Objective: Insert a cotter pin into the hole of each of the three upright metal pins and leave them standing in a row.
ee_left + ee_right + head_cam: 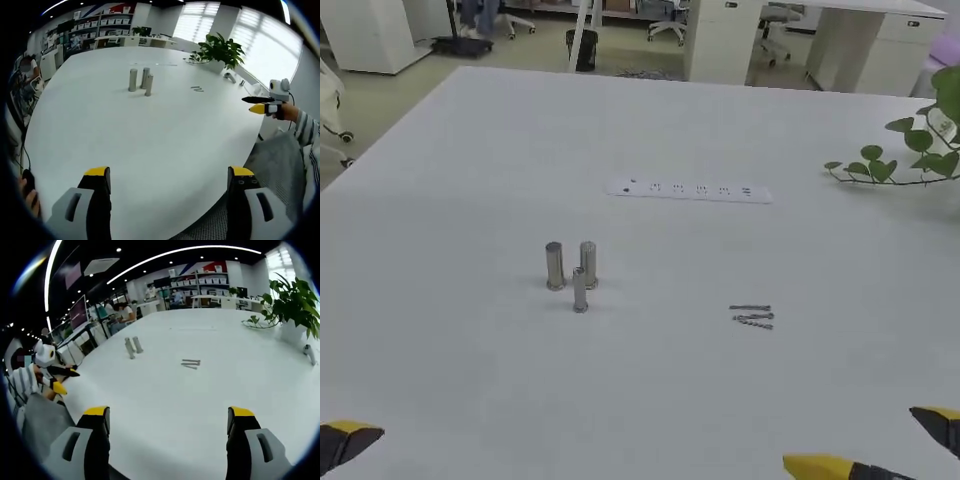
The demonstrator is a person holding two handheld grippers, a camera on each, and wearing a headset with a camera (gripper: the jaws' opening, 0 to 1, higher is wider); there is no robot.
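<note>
Closest thing is the two grippers hanging at the near edge of the table [470, 380]. The left gripper [169, 172] and the right gripper [169, 412] both have their jaws spread wide with nothing in them.

The three metal pins [574, 272] stand upright left of center, well out from both grippers. They're in a tight little triangle, two at the back and one in front, so not really a row yet. The cotter pins [752, 317] lie flat in a small pile off to the right, well apart from the metal pins. A power strip [690, 190] sits farther back, and a plant [910, 150] is at the far right.

My guess on handling: the metal pins look like solid, smooth steel, so stiff and a bit slick. They're also tall and narrow, so a sideways nudge would tip them. I'd clamp one low around the body and keep the top free. I can't make out the holes from here.

The cotter pins look like thin, light wire lying flat, so they'll probably skate around instead of lifting. I'd pinch one near one end so the other end sticks out for threading. They're too small to tell which end is the loop.
</note>
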